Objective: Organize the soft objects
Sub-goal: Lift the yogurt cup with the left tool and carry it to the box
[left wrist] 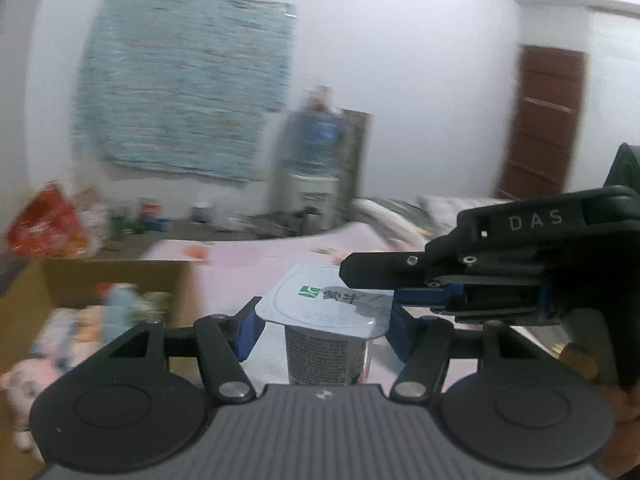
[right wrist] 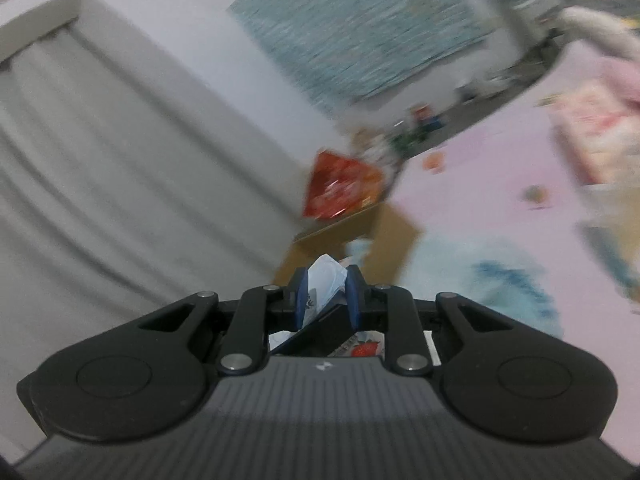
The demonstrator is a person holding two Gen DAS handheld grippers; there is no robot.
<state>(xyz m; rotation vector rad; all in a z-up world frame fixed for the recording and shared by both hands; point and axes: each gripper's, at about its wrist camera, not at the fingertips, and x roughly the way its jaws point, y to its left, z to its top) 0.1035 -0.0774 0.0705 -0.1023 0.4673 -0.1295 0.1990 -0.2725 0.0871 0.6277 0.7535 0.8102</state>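
Yogurt cup (left wrist: 328, 336) is sitting upright between the blue pads (left wrist: 245, 334) of the left claw (left wrist: 324, 332), its printed foil lid (left wrist: 326, 300) facing up; the jaws are standing about half apart, closed on the cup's sides just under the rim of the lid. The right claw (left wrist: 416, 296) is reaching in from the right in the left wrist view, its black upper finger lying over the far right corner of the lid while its blue pad is meeting that corner. In the right wrist view, the right claw (right wrist: 327, 294) is pinching a crumpled flap of the foil lid (right wrist: 326, 280) between its nearly closed blue pads (right wrist: 354, 298), and a strawberry picture on the cup's side (right wrist: 364, 348) is showing below.

Behind the cup, a pink sheet (left wrist: 256, 260) is covering the surface, which could be a bed or a tabletop; blur is making that hard to tell. A cardboard box (left wrist: 100, 280) is standing to the left, holding blurred plush toys (left wrist: 116, 308), with a red snack bag (left wrist: 46, 226) at its far edge. A pale blue woven hanging (left wrist: 188, 92) is covering the white wall, and a water dispenser (left wrist: 316, 160) and a brown door (left wrist: 544, 124) are standing farther right. A grey curtain (right wrist: 100, 140) is filling the left of the right wrist view.
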